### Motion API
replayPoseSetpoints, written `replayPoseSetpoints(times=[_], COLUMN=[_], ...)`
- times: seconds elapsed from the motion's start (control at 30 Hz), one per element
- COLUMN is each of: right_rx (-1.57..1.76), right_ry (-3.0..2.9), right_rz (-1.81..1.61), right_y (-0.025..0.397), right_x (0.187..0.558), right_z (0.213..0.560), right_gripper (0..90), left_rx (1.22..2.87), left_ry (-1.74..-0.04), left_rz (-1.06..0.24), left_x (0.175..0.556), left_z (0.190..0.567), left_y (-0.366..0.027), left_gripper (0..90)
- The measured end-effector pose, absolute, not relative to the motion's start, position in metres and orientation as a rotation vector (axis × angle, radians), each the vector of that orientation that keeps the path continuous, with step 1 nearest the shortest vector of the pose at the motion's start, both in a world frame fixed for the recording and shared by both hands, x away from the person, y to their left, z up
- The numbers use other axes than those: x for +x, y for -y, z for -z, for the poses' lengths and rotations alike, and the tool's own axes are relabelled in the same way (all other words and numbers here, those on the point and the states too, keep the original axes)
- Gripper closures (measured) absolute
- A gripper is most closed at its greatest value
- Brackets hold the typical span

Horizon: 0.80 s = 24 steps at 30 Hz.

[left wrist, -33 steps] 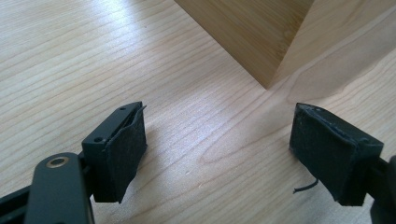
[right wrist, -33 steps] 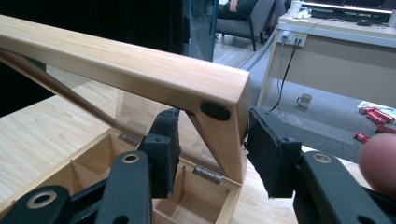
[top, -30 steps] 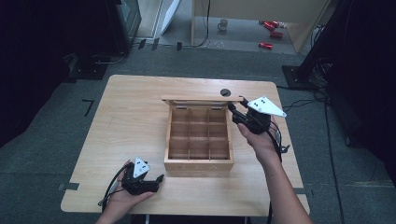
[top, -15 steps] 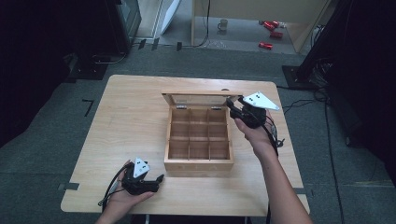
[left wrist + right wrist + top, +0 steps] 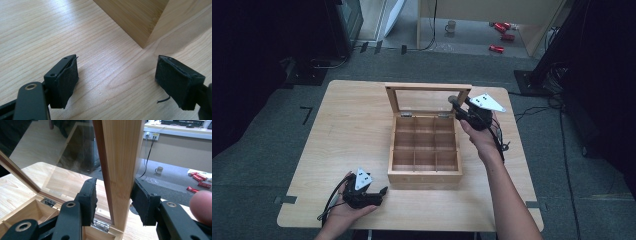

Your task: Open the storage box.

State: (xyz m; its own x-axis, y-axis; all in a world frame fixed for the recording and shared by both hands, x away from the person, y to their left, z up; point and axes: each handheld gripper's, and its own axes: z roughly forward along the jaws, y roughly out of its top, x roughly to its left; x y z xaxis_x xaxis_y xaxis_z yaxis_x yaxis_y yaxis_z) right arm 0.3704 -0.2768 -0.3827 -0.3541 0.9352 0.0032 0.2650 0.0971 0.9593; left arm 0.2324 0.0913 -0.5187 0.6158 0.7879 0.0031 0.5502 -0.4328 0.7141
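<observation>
right claw (image 5: 113, 203) gripping the glass lid's (image 5: 427, 99) right frame edge | left claw (image 5: 373, 194) lying released on desk (image 5: 352, 130) | advice: keep swinging gently about the hinges, avoiding the glass

A lab or studio: a lone wooden table (image 5: 347, 130) on grey carpet (image 5: 262, 165), black stands, trailing cables (image 5: 532, 107), dark surroundings.
</observation>
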Motion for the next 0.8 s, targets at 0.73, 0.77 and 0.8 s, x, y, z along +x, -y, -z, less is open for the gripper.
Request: replayPoseSetpoints(times=[0.73, 0.77, 0.8], right_rx=[1.183, 1.183, 1.189], right_ry=[-1.74, -1.74, -1.736], right_rz=[-1.273, -1.273, -1.273], right_y=[0.285, 0.285, 0.284], right_x=[0.408, 0.408, 0.408], right_z=[0.391, 0.391, 0.391], right_gripper=[66.4, 66.4, 66.4], left_rx=[2.15, 2.149, 2.149], left_ry=[-1.048, -1.049, -1.049], left_rz=[-0.448, -0.447, -0.448], left_x=[0.233, 0.233, 0.233], left_z=[0.519, 0.519, 0.519], left_y=[-0.091, -0.091, -0.091], left_gripper=[19.2, 19.2, 19.2])
